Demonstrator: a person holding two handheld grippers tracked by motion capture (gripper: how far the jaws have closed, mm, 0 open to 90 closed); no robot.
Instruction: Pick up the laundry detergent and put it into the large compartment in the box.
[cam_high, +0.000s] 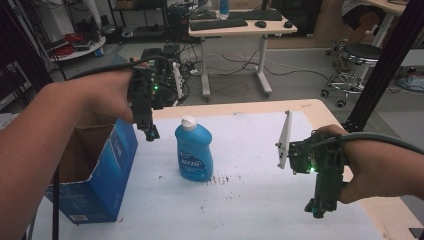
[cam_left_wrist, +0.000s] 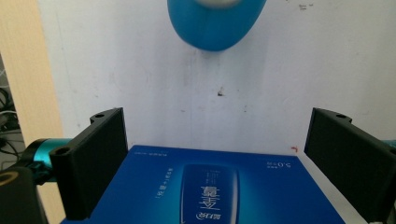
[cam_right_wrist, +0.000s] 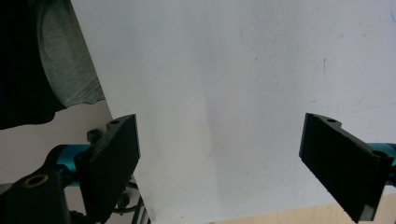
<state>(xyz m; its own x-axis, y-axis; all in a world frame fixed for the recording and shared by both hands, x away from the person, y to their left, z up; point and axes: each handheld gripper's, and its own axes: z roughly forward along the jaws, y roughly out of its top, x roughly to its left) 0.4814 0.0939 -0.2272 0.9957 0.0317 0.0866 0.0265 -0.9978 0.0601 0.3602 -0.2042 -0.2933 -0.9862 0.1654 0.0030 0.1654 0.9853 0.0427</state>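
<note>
Blue plastic marks the thing in hand: a detergent bottle (cam_high: 194, 152) with a white cap stands upright on the white sheet of the counter (cam_high: 260, 200), nearer the far edge than the near one, and just beside the open blue carton (cam_high: 102, 170) at the left edge. The left gripper (cam_high: 151, 134) hangs above the carton's near wall, its fingers (cam_left_wrist: 93, 158) spread wide and holding nothing; in the left gripper view the carton's printed side lies below them and the bottle's rounded top (cam_left_wrist: 215, 23) sits ahead. The right gripper (cam_high: 316, 209) hovers near the right edge, well apart from the bottle, its fingers (cam_right_wrist: 114, 163) also wide open and empty over bare sheet.

The step looks like reaching for the bottle to put it in the carton. To do it well, I would bring the left gripper across level with the bottle's flat faces, close on the body below the shoulder rather than the cap, and squeeze gently, since thin plastic may flex and slip.
</note>
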